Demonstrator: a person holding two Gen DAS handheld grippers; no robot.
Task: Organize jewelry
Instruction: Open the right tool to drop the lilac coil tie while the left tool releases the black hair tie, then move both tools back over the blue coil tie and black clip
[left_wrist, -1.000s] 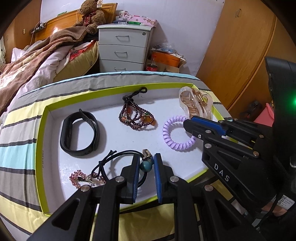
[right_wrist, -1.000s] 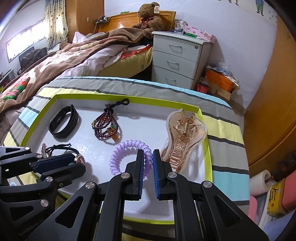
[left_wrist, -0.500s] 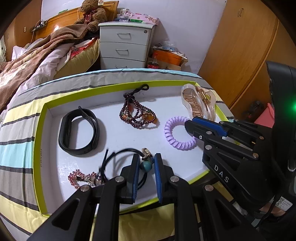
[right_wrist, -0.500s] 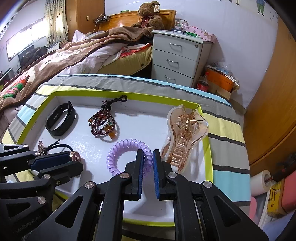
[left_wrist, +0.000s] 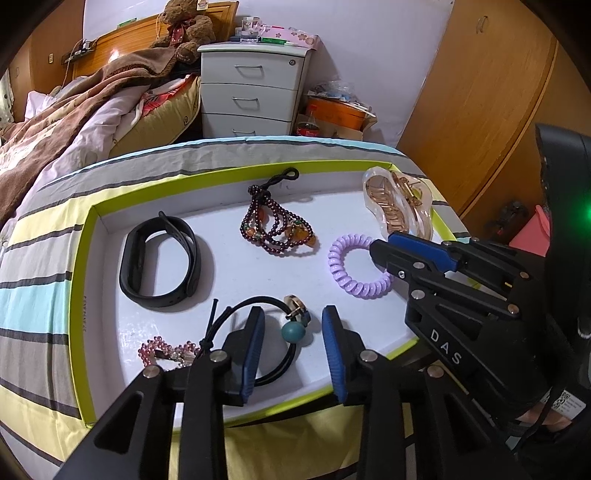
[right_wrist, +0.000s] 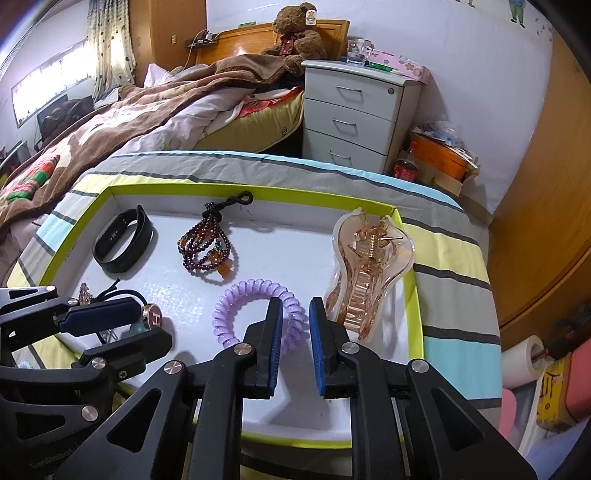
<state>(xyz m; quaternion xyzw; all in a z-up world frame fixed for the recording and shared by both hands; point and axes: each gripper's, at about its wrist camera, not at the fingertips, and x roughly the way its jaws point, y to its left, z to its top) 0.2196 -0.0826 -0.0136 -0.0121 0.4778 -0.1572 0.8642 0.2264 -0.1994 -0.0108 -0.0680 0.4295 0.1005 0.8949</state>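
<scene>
Fingers (left_wrist: 255, 347) of both grippers parted, angled down.

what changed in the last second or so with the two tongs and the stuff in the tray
Both tongs have just been opening. The left tongs let go of the black hair tie with the teal bead, which lies loose between them. The right tongs released the purple coil tie. The wristband, bead bracelet and hair claw stayed put.

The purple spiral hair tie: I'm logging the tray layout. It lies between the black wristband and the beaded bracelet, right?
No. The right wrist view shows the purple spiral hair tie between the beaded bracelet and the amber hair claw; the black wristband lies beyond the bracelet.
</scene>
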